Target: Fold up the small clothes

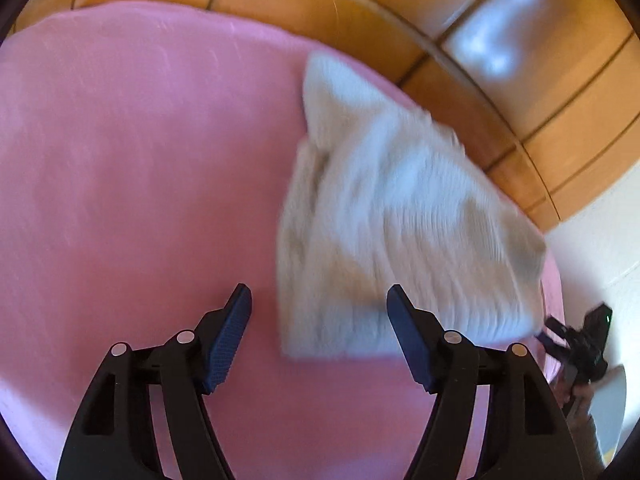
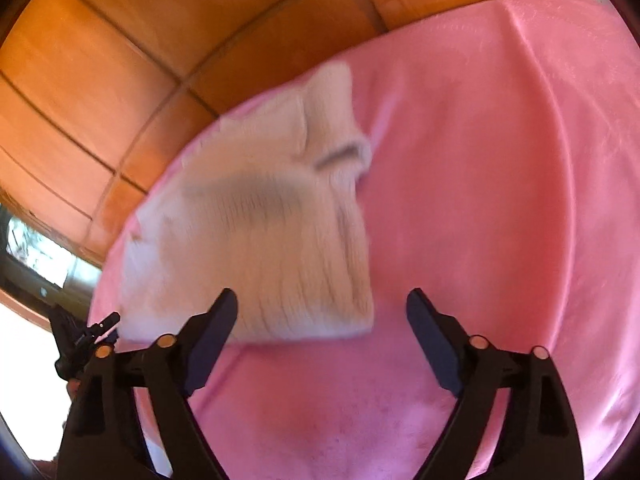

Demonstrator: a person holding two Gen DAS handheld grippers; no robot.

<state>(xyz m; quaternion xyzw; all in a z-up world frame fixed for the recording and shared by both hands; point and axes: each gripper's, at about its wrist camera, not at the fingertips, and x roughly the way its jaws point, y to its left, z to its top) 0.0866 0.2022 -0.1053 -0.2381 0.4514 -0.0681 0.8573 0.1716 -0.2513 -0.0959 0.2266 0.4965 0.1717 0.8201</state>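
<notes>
left gripper (image 1: pixel 319 308) wide, empty | right gripper (image 2: pixel 322 312) wide, empty | knit garment (image 1: pixel 400 216) just beyond both, between them | long axis near-to-far

The left claw (image 1: pixel 319 300) has two matte black plastic arms, each with a slotted cutout and two round silver screw heads. Its fingers (image 1: pixel 230 338) carry dark blue pads with a fine gridded texture. The right claw (image 2: pixel 322 306) is built the same, its screw heads looking coppery in the warm light and its pads (image 2: pixel 434 344) smooth dark navy.
</notes>
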